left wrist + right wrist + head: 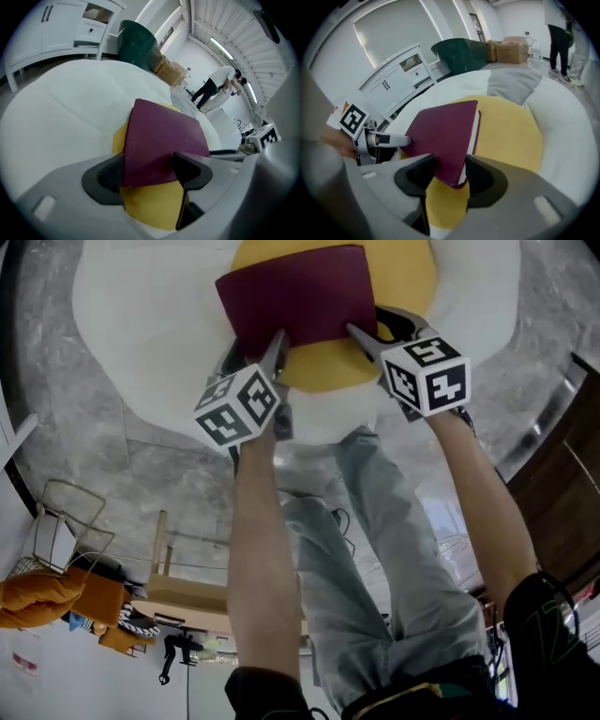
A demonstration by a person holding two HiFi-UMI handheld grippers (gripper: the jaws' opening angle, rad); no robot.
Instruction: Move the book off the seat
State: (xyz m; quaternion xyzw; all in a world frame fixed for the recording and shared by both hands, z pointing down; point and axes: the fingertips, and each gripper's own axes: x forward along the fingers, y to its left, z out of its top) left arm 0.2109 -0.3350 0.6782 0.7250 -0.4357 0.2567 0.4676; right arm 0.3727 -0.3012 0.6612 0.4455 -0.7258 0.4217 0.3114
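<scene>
Left claw [147,172] gaping, right claw [450,176] likewise — each straddles a near corner of the maroon book [295,296], neither pressing on it yet. Book lies flat on the yellow cushion [403,277] atop the white seat [141,324]. Risks, as I judge them: catching the cover alone, so the book flops open; pinching cushion fabric with it; an uneven lift between my two corners twisting it loose.
</scene>
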